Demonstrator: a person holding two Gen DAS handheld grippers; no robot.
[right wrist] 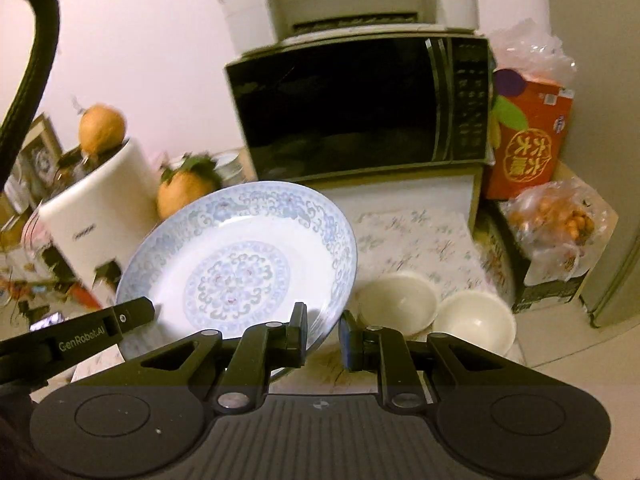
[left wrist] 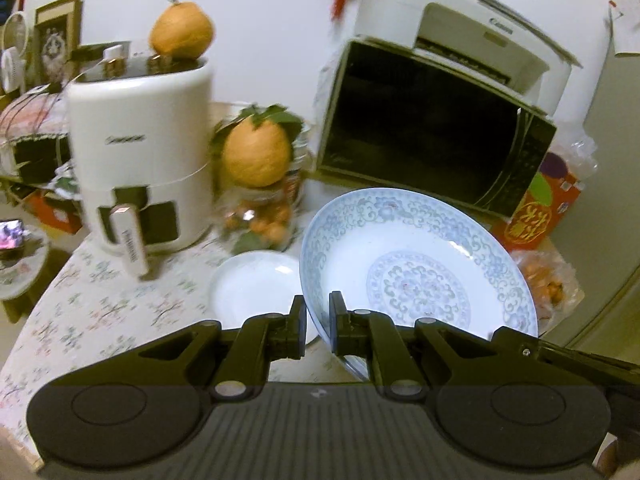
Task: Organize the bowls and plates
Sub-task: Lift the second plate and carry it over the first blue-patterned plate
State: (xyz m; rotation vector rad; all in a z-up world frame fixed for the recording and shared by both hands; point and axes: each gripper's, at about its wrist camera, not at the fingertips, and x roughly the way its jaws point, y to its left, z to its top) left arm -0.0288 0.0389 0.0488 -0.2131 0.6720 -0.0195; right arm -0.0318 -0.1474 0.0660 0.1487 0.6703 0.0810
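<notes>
Plate, large, white porcelain with blue scrollwork (left wrist: 416, 264), fills centre frame, tilted above the counter (left wrist: 100, 312), both grippers (left wrist: 318, 316) (right wrist: 323, 334) clamped on opposite rims. Level it, lower both together.

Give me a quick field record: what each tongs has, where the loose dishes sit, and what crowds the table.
left tongs: shut on the left rim of the blue-patterned plate
right tongs: shut on the same plate's right rim
plate state: held off the table, tilted
small white plate: flat on the tablecloth, left of the held plate
two white bowls: side by side, upright, right of the held plate
behind: microwave with printer on top, white air fryer
</notes>
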